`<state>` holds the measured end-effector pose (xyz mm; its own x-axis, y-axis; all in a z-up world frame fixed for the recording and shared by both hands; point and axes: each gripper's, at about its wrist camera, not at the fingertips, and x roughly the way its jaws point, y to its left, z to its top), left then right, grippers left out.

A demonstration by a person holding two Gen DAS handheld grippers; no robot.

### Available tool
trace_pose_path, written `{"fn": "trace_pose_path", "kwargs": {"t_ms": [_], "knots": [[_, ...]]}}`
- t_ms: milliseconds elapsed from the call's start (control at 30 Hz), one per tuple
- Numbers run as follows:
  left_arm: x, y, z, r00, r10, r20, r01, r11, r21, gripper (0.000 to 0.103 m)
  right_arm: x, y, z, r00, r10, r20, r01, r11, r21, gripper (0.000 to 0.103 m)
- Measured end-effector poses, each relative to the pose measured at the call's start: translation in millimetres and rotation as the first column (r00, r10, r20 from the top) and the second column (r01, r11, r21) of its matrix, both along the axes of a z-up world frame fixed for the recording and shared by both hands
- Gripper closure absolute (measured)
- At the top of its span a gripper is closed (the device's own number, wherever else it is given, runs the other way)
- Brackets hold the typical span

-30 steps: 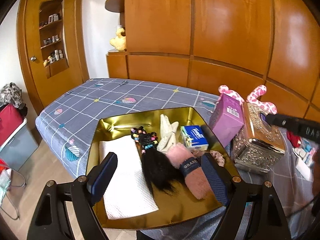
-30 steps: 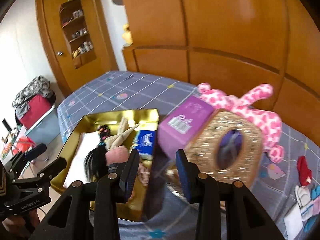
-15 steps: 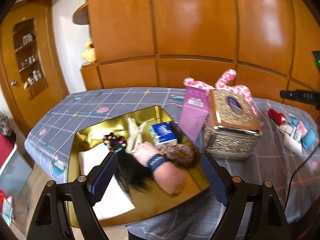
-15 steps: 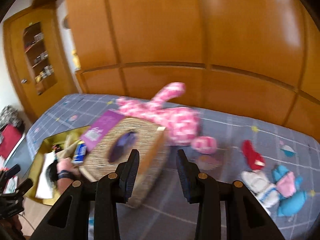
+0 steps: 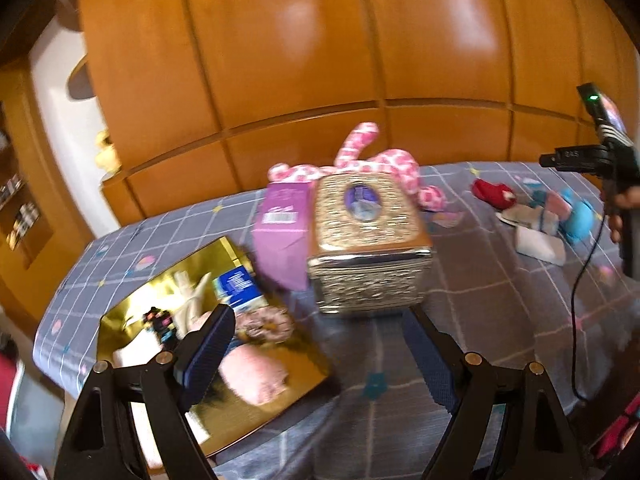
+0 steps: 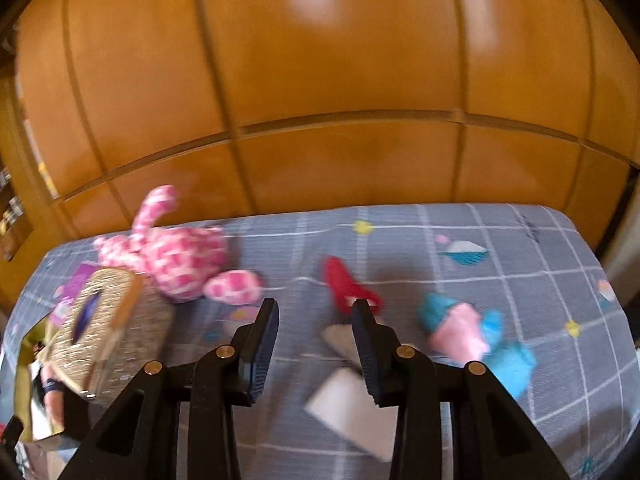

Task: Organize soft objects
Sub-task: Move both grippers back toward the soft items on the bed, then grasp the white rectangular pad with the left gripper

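Nearest the right gripper (image 6: pixel 314 344), empty with jaws parted, a white sock (image 6: pixel 352 412) and red sock (image 6: pixel 346 284) are now framed, where a second ago the tissue box (image 6: pixel 100 328) was faced; the next pick is judged to be there. Blue and pink socks (image 6: pixel 476 332) are seen just beside. The left gripper (image 5: pixel 316 354) is held open and empty over the bedspread (image 5: pixel 480 300), with the gold tray (image 5: pixel 168 280) off left. Farther back the plush (image 6: pixel 172 252) is left loose behind the box.

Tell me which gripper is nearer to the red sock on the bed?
Right. The right gripper hovers just in front of the red sock; the left gripper is far left, near the gold tray.
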<state>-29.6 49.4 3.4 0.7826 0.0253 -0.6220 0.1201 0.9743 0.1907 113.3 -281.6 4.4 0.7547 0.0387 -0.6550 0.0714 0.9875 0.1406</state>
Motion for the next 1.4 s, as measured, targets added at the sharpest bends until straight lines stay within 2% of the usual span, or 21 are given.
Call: {"fn": "trace_pose_path", "kwargs": {"t_ms": [133,200,267,400,567,867,967,1067,1267,1367,1400], "knots": [[6.4,-26.7,-2.0,0.997,-0.072,-0.014,0.072,0.997,0.024,0.017,1.9,-38.9,-17.4,0.995,-0.101,-0.014,0.101,0.995,0.012,0.065],[11.5,-43.2,-1.9,0.994,-0.112,-0.015,0.113,0.993,0.038,0.017,-0.9,-61.4,-27.5,0.984,-0.175,-0.025,0.176,0.983,0.046,0.065],[15.4,-57.3,-2.1,0.989,-0.145,-0.021,0.145,0.989,0.041,0.017,-3.0,-86.0,-35.9,0.963,-0.262,-0.061,0.268,0.956,0.119,0.065],[25.9,-87.2,-4.2,0.977,-0.21,-0.033,0.211,0.976,0.047,0.017,-8.6,-114.0,-39.8,0.936,-0.345,-0.071,0.352,0.909,0.221,0.065],[42.4,-123.3,-12.3,0.959,-0.277,-0.068,0.28,0.959,0.045,0.017,-9.9,-122.1,-43.8,0.924,-0.37,-0.098,0.383,0.886,0.26,0.065],[68.4,-171.0,-32.8,0.931,-0.34,-0.134,0.345,0.938,0.015,0.017,-12.5,-131.0,-47.4,0.92,-0.374,-0.119,0.392,0.863,0.318,0.065],[78.3,-185.7,-40.4,0.921,-0.356,-0.156,0.357,0.934,-0.019,0.017,-13.3,-133.8,-48.9,0.918,-0.376,-0.127,0.397,0.852,0.34,0.065],[90.6,-198.6,-48.9,0.907,-0.375,-0.194,0.365,0.927,-0.084,0.017,-13.8,-135.6,-49.6,0.915,-0.381,-0.131,0.402,0.845,0.353,0.065],[123.0,-227.3,-68.4,0.854,-0.412,-0.319,0.339,0.904,-0.26,0.028,-16.7,-142.1,-52.3,0.909,-0.392,-0.141,0.414,0.819,0.397,0.065],[136.0,-245.2,-78.5,0.835,-0.416,-0.36,0.317,0.899,-0.303,0.028,-18.1,-145.2,-54.6,0.905,-0.398,-0.148,0.422,0.802,0.423,0.063],[139.4,-250.1,-81.7,0.836,-0.41,-0.366,0.308,0.901,-0.305,0.028,-18.2,-145.9,-55.3,0.905,-0.398,-0.152,0.423,0.798,0.43,0.063]]}}
